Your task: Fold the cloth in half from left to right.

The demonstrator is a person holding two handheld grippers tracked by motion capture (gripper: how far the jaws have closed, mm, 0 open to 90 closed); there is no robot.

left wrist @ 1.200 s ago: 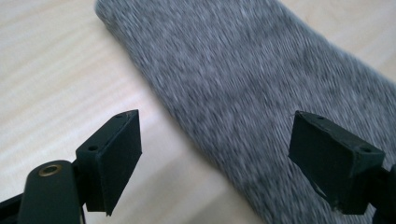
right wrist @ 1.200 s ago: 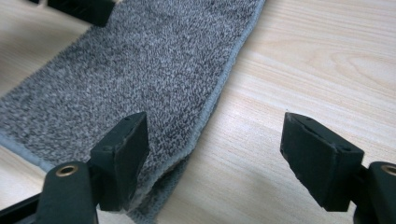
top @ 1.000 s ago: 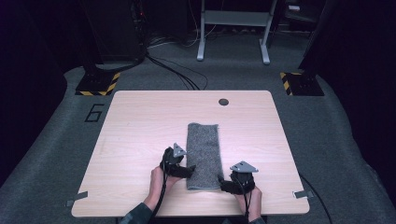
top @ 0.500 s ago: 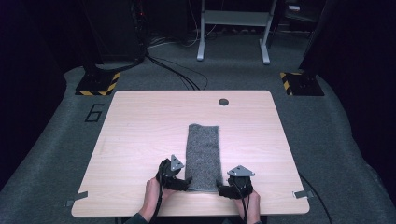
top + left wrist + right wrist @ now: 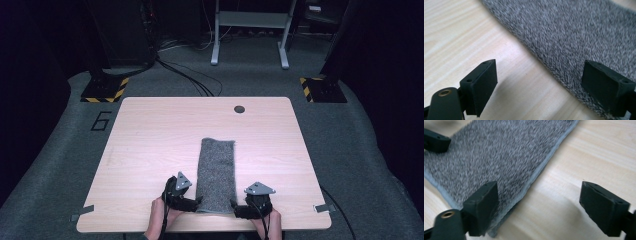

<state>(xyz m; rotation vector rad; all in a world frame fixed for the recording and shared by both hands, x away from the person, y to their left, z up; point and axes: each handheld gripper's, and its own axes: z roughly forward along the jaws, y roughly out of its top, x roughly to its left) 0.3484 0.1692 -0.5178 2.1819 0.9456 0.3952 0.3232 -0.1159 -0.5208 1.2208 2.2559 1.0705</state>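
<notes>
A pale wooden table (image 5: 150, 150) takes up the middle of the high view. A folded grey cloth (image 5: 216, 172) lies on it, lower centre of the frame, running away from the near edge. At its bottom left corner sits the left gripper (image 5: 196, 203), its jaws spread and having just been opening, one over the cloth edge, the other over bare wood. At the bottom right corner the right gripper (image 5: 233, 206) has likewise just been opening, jaws wide astride the cloth's edge, gripping nothing.
</notes>
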